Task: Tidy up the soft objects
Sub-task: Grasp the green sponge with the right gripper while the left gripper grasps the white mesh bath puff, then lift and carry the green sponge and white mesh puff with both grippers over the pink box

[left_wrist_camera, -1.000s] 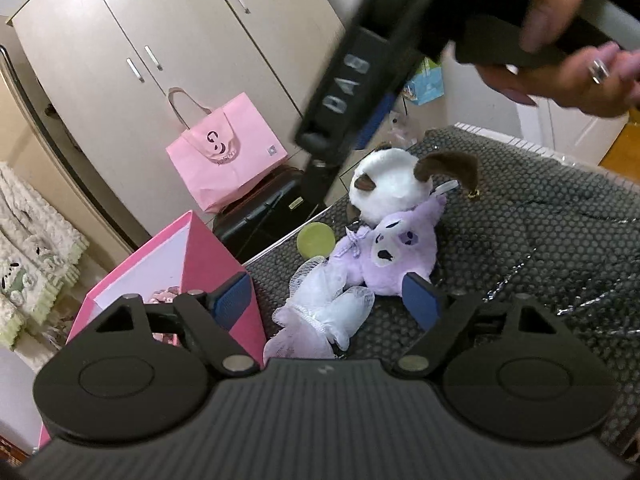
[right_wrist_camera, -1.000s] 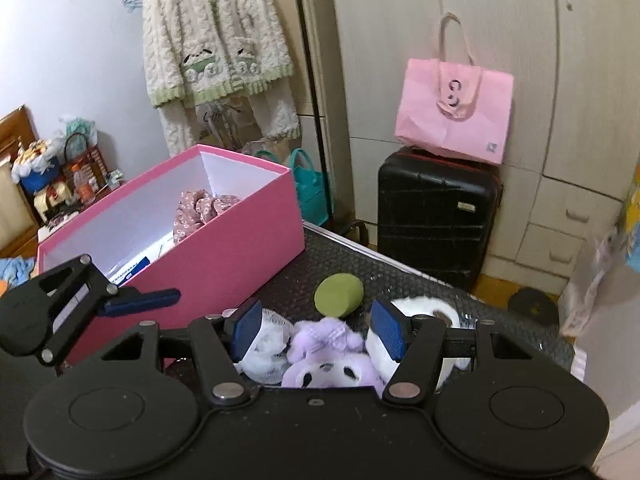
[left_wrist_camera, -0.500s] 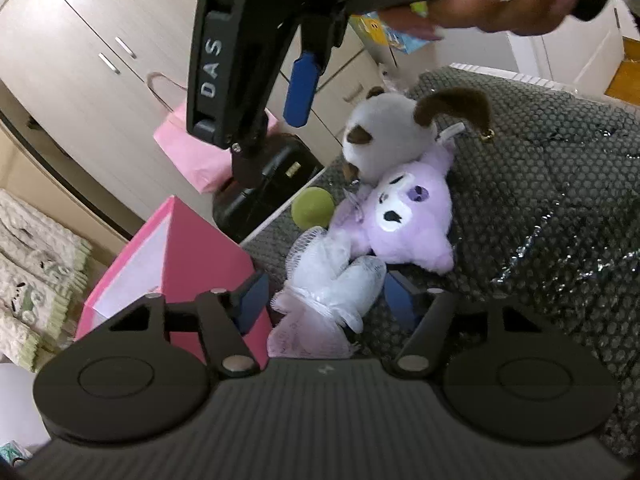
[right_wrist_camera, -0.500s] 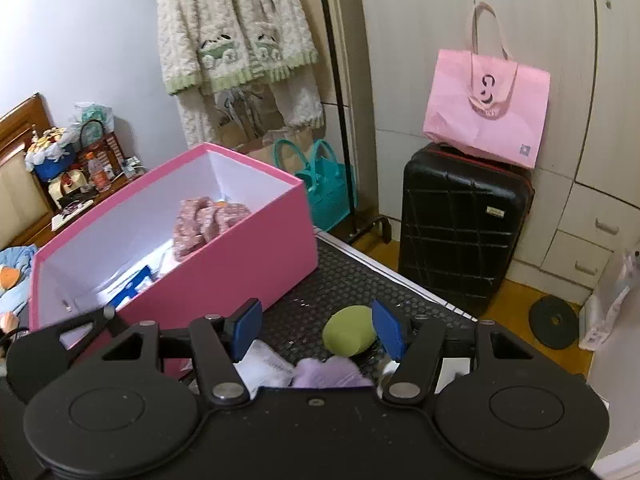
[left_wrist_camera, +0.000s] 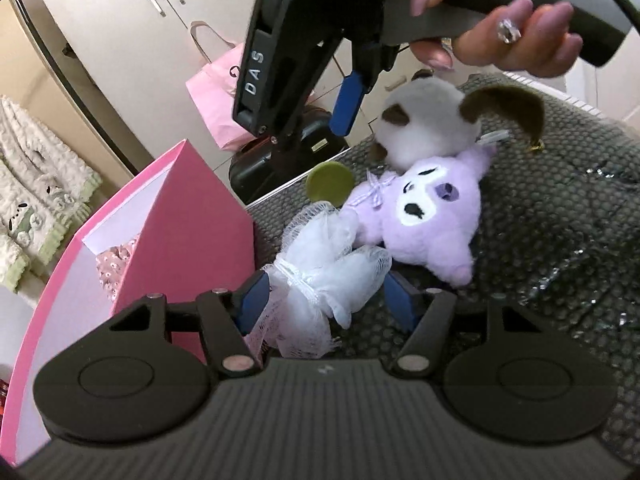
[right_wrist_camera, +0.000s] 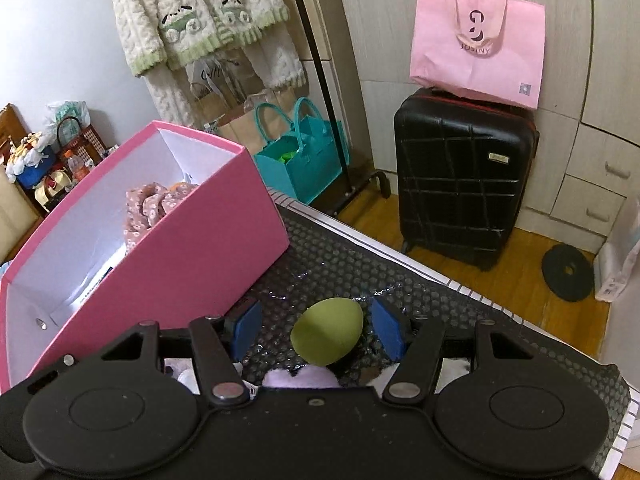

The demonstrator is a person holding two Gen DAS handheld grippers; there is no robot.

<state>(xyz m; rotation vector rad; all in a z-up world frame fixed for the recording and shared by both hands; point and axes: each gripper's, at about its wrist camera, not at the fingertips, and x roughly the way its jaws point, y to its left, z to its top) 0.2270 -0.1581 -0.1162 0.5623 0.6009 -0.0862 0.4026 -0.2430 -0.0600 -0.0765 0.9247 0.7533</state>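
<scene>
My left gripper [left_wrist_camera: 326, 298] is open with a white mesh bath puff [left_wrist_camera: 320, 264] between its jaws on the black bubble-wrap mat [left_wrist_camera: 560, 240]. A purple plush [left_wrist_camera: 424, 216] lies just beyond, and a white and brown plush dog [left_wrist_camera: 428, 120] behind it. My right gripper [right_wrist_camera: 316, 330] is open around a green egg-shaped sponge [right_wrist_camera: 327, 333], which also shows in the left wrist view [left_wrist_camera: 330, 184]. The right gripper also appears overhead in the left wrist view, where one blue pad [left_wrist_camera: 347, 104] shows. The open pink box [right_wrist_camera: 192, 240] holds a floral pink cloth [right_wrist_camera: 152, 204].
The pink box [left_wrist_camera: 188, 232] stands at the mat's left edge. Beyond the mat's far edge [right_wrist_camera: 400, 256] are a black suitcase [right_wrist_camera: 464, 176], a pink bag [right_wrist_camera: 480, 44], a teal bag [right_wrist_camera: 300, 160] and wardrobe doors.
My left gripper has moved in around the white mesh puff. My right gripper has moved forward and down, from over the plush toys to around the green sponge.
</scene>
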